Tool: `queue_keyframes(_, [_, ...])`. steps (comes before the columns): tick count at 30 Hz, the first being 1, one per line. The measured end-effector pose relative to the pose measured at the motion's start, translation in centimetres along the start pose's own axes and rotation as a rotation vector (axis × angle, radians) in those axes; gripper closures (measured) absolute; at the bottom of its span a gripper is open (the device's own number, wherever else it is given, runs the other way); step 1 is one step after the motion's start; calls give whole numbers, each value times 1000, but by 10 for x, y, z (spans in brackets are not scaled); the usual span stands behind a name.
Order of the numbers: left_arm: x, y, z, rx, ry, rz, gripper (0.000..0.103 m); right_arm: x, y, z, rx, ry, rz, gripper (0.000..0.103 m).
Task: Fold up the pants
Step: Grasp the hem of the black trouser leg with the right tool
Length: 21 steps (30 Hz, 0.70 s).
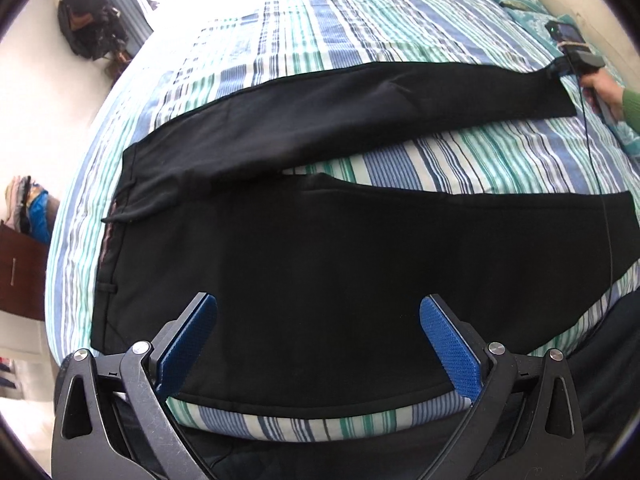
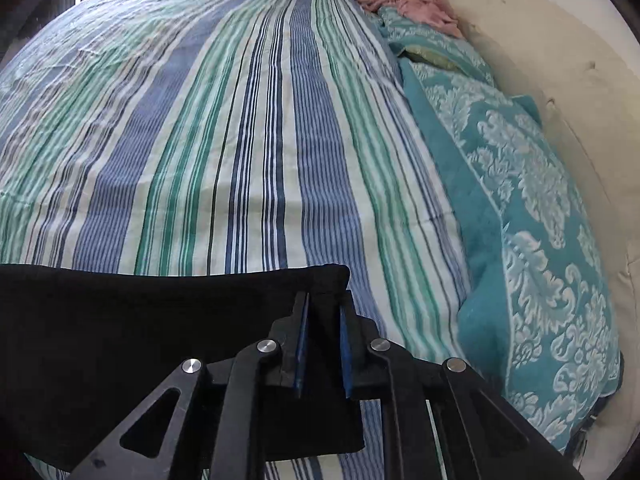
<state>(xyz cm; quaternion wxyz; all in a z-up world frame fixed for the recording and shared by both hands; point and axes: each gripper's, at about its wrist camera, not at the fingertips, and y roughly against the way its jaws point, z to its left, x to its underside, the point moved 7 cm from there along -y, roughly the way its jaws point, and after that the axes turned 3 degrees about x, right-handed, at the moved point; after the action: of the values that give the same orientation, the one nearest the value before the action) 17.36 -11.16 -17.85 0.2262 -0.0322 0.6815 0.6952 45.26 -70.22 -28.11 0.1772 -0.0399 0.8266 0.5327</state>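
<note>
The left wrist view looks steeply down from above the near bed edge, taking in the whole black pants on the striped sheet. The right wrist view sits low and close at a leg hem, facing 12 o'clock. Both share pants and sheet.

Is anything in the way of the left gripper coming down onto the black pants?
Nothing visible. The open left gripper hangs over the black pants, which are spread flat on the striped bedsheet, with only air between them.
</note>
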Motion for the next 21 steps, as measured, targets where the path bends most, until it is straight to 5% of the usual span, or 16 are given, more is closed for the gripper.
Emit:
queue_keyframes(2, [-19,-2,20,-6,38,-25,1,20,-10,10,12,-38,44,66])
queue_keyframes(6, [-84,-33,107,-80,190,-113,1,43,53,26,-5,-151,-177,30])
queue_keyframes(9, [-113,-96,196,-320,321,-115,1,78,121,64,-229,-203,-302,20])
queue_keyframes(11, [-94,-158,249,-475,405,59,0,114,163,98,-378,-229,-330,19])
queue_keyframes(12, [-85,-178,263,-426,441,69,0,137,184,114,-441,-237,-342,18])
queue_keyframes(13, [-82,-173,270,-365,492,-37,0,160,201,123,-479,-246,-355,15])
queue_keyframes(17, [-64,-134,262,-309,490,-51,2,267,245,152,-461,-334,-363,3])
queue_keyframes(21, [-31,-87,193,-166,308,-152,1,322,224,189,-529,-271,-118,1])
